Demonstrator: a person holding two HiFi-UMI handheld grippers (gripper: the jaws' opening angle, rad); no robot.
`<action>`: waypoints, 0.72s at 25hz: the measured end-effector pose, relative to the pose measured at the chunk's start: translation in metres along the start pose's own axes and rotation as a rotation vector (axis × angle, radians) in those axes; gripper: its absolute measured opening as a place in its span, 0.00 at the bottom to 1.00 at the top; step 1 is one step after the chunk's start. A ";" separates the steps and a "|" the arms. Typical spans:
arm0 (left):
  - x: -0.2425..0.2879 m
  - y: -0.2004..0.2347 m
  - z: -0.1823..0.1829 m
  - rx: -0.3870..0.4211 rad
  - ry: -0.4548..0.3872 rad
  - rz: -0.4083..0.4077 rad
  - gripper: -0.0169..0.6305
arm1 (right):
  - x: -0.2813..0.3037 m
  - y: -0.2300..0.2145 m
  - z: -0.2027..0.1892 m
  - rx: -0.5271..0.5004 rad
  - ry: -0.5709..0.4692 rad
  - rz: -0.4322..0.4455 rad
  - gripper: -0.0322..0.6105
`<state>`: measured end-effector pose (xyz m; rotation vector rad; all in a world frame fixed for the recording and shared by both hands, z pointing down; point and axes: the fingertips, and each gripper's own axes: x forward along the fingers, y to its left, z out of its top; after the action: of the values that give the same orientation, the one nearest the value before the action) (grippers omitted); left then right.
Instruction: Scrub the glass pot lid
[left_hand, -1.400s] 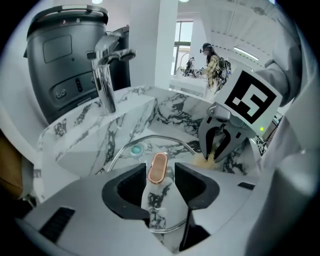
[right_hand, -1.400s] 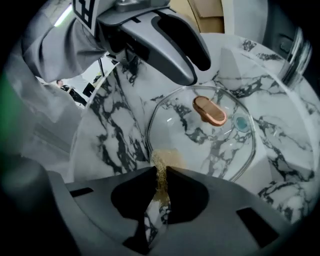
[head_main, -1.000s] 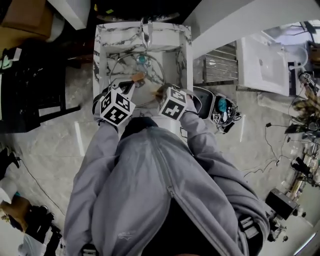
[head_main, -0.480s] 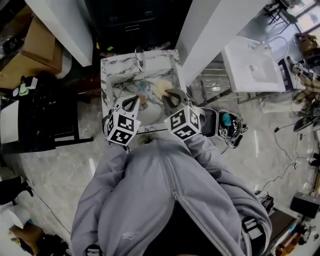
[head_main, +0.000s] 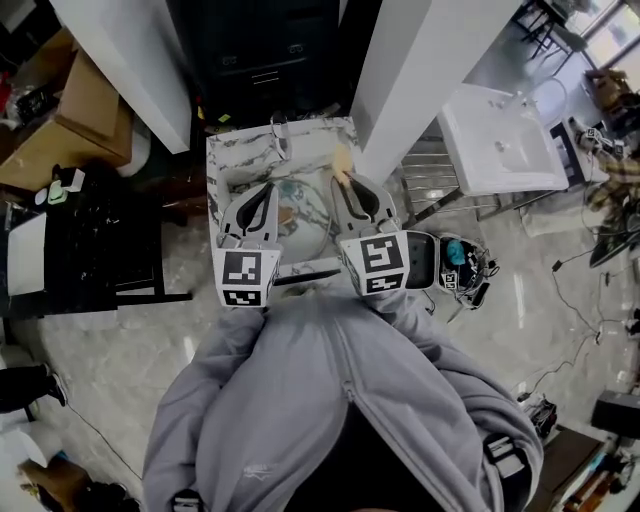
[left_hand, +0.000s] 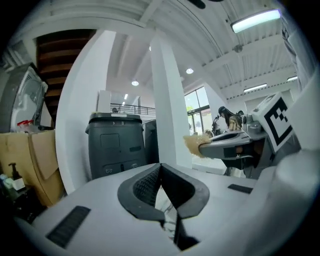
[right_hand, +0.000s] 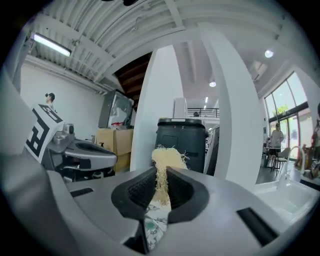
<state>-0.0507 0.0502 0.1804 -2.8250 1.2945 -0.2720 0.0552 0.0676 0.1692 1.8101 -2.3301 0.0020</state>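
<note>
Clear glass, round and rimmed, the pot lid (head_main: 303, 228) lies in the white, grey-veined marble basin (head_main: 216, 152), showing between the two grippers in the head view (its knob is only a small smudge). The left gripper (head_main: 266, 190) (left_hand: 160, 168) has its fingers pressed together on nothing. The right gripper (head_main: 346, 182) (right_hand: 161, 174) pinches a tan, fibrous scrubbing pad (head_main: 342, 160) (right_hand: 167, 157), whose frayed tuft sticks out past the fingertips.
</note>
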 end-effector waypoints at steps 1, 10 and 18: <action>-0.001 0.001 0.005 -0.020 -0.019 0.012 0.05 | 0.000 0.000 0.004 0.010 -0.016 -0.003 0.14; -0.004 0.002 0.011 -0.027 -0.071 0.065 0.05 | 0.001 0.010 0.013 0.038 -0.077 0.022 0.14; 0.000 -0.003 -0.002 -0.026 -0.057 0.050 0.05 | 0.005 0.011 0.001 0.055 -0.058 0.046 0.14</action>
<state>-0.0486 0.0523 0.1830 -2.7946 1.3644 -0.1733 0.0438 0.0655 0.1705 1.8051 -2.4345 0.0207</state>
